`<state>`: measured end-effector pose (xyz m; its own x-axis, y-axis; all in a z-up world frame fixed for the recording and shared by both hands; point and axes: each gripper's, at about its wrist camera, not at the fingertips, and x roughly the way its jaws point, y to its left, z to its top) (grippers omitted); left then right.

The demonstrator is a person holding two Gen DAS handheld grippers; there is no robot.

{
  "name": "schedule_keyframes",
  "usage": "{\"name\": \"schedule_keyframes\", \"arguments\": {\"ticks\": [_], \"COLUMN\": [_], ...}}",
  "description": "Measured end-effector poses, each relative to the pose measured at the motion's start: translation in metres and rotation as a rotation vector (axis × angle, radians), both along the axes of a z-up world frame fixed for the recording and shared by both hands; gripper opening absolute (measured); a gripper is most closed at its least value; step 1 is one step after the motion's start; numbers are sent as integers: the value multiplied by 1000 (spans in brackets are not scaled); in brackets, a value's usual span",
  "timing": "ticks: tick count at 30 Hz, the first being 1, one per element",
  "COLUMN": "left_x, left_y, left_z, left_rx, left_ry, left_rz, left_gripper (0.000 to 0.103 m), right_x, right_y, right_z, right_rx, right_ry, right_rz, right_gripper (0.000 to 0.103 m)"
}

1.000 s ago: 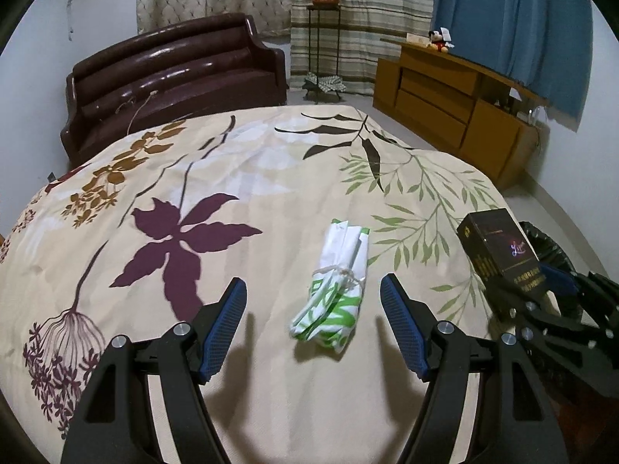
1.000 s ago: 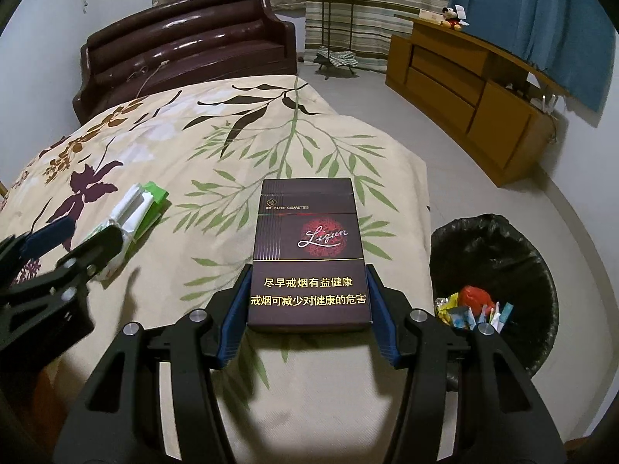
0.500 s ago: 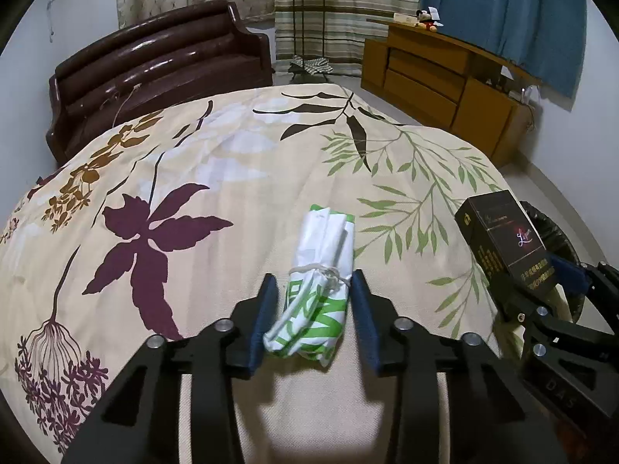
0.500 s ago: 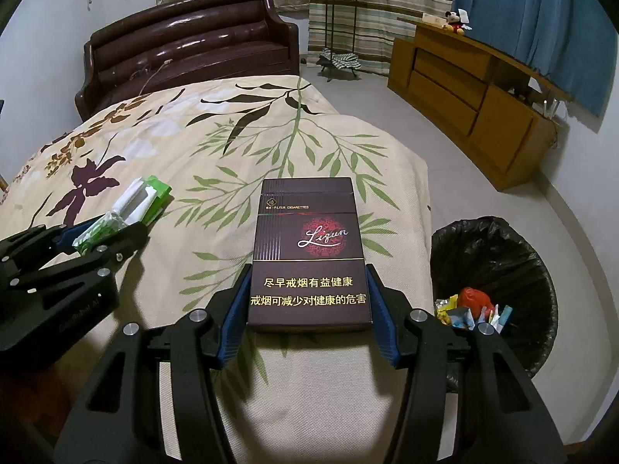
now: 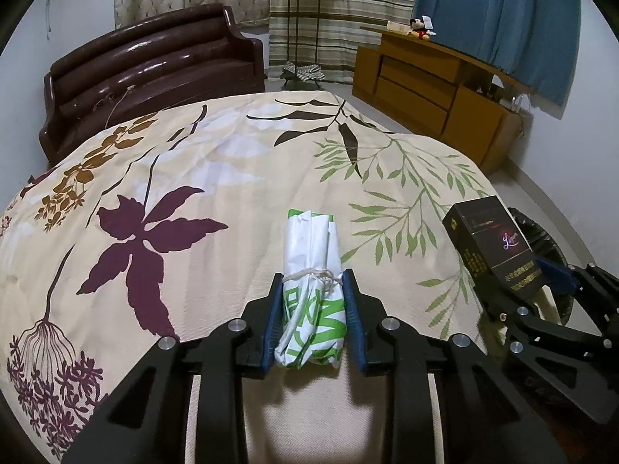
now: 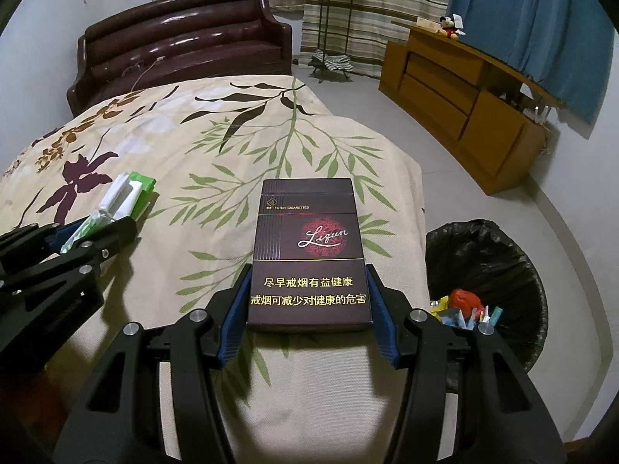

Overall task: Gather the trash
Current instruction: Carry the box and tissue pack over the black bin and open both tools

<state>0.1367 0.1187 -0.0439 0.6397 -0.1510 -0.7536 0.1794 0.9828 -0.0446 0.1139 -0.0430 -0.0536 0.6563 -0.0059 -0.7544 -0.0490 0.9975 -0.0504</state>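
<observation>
My left gripper (image 5: 311, 311) is shut on a rolled white-and-green paper bundle (image 5: 311, 270) tied with string, over the leaf-print bed cover (image 5: 216, 178). The bundle also shows in the right wrist view (image 6: 120, 201), held by the left gripper (image 6: 96, 232). My right gripper (image 6: 307, 309) is shut on a dark cigarette pack (image 6: 307, 247), held above the bed's near right side. The pack also shows in the left wrist view (image 5: 491, 243). A bin with a black bag (image 6: 491, 270) stands on the floor to the right of the bed, with coloured wrappers inside.
A dark leather sofa (image 5: 154, 77) stands past the bed's far end. A wooden cabinet (image 6: 464, 100) runs along the right wall under a blue curtain. A plant stand (image 5: 303, 27) is at the back. Grey floor (image 6: 387, 127) lies between bed and cabinet.
My left gripper moved forward around the paper bundle and closed on it. The right gripper has kept hold of the cigarette pack and barely moved.
</observation>
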Motion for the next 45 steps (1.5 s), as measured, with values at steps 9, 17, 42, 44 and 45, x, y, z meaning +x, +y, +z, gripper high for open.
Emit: {"name": "schedule_keyframes", "arguments": {"ticks": [9, 17, 42, 44, 45], "left_x": [-8, -13, -53, -54, -54], "left_y": [-4, -18, -132, -148, -153], "left_z": [6, 9, 38, 37, 37], "left_rx": [-15, -31, -19, -11, -8], "left_ry": [-35, -44, -125, -127, -127], "left_rz": [-38, -104, -207, -221, -227], "left_gripper": [30, 30, 30, 30, 30], "right_x": [-7, -24, -62, -63, -64], "right_y": [-4, -21, -146, -163, -171], "right_z": [3, 10, 28, 29, 28], "right_rx": [-20, -38, -4, -4, -5], "right_ry": [-10, -31, -107, -113, -115], "right_rz": [-53, -135, -286, -303, -309], "right_gripper": [53, 53, 53, 53, 53]}}
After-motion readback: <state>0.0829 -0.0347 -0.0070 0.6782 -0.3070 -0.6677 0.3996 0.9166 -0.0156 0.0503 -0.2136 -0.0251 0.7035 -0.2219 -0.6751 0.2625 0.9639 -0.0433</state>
